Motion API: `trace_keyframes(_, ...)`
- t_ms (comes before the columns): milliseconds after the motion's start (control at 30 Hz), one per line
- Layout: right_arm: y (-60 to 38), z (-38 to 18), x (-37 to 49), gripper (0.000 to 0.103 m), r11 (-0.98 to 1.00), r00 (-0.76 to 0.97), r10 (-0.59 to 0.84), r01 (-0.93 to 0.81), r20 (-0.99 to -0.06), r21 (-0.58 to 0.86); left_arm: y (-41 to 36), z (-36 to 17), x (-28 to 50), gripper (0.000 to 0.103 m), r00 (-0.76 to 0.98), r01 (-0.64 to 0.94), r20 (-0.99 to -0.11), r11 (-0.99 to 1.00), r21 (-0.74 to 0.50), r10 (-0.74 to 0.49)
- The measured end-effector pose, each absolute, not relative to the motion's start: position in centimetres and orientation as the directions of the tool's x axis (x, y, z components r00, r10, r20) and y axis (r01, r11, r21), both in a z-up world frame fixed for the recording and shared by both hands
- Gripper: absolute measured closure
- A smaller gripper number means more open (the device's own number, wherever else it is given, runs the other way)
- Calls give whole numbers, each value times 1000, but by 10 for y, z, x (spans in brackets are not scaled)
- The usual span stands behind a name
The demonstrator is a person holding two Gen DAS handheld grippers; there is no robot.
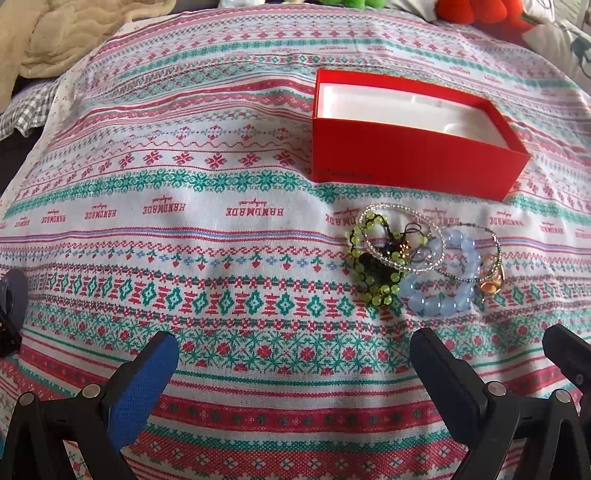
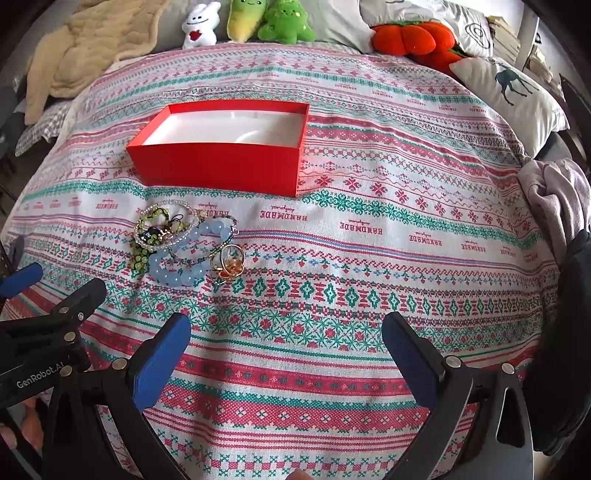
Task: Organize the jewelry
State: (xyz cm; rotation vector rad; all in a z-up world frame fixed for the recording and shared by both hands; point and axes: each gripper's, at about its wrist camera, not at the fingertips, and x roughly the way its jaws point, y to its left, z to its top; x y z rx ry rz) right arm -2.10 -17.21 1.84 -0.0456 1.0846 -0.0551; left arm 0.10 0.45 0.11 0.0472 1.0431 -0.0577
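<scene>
Nearest the cameras, the left gripper [image 1: 293, 352] and the right gripper [image 2: 286, 338] hover low over the patterned cloth [image 2: 332, 369], each with its jaws spread wide and nothing between them. Both carry blue pads on black fingers.

Just beyond lies the jewelry pile [image 1: 417, 258], a loose tangle resting on the cloth ahead of the left gripper and to the right of its centre line; from the right wrist view it sits ahead and to the left [image 2: 184, 243]. A bracelet of pale blue beads [image 1: 439, 291] curls at the near side, touching a bracelet of yellow-green beads on dark cord [image 1: 373, 269]. A strand of small clear beads [image 1: 399, 236] loops over both, and gold rings [image 2: 229, 264] lie at the pile's right edge, by the blue beads.

Behind the pile, close but apart from it, stands an open red box [image 2: 221, 162] with a white lining, upright and empty.

Bands of red, green and white cross-stitch motifs, with "HANDMADE" printed upside down, cover the cloth, which is spread over a bed. At the far edge sit a cream blanket [image 2: 85, 48], plush toys [image 2: 258, 20], an orange plush [image 2: 413, 37] and a deer-print pillow [image 2: 513, 92].
</scene>
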Motion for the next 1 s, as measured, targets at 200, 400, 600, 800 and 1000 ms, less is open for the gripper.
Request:
trace_keyframes(200, -173, 20, -21, 0, 998, 467, -64, 25, -882, -59, 3, 2, 1, 0, 502, 72, -865, 997, 20, -19)
trace_keyframes(400, -175, 22, -22, 0, 998, 472, -65, 31, -879, -57, 3, 4, 2, 0, 509, 71, -861, 997, 15, -23)
trace_keyframes(600, -178, 23, -20, 0, 998, 471, -64, 45, -880, -49, 1, 10, 5, 0, 515, 71, -856, 997, -1, -37)
trace_keyframes(800, -181, 24, -20, 0, 998, 474, -65, 54, -878, -45, -2, 11, 5, 0, 513, 93, -856, 996, -11, -58)
trace_keyframes(1000, -180, 25, -20, 0, 998, 474, -61, 51, -878, -42, -2, 14, 5, 0, 524, 94, -850, 996, -6, -54)
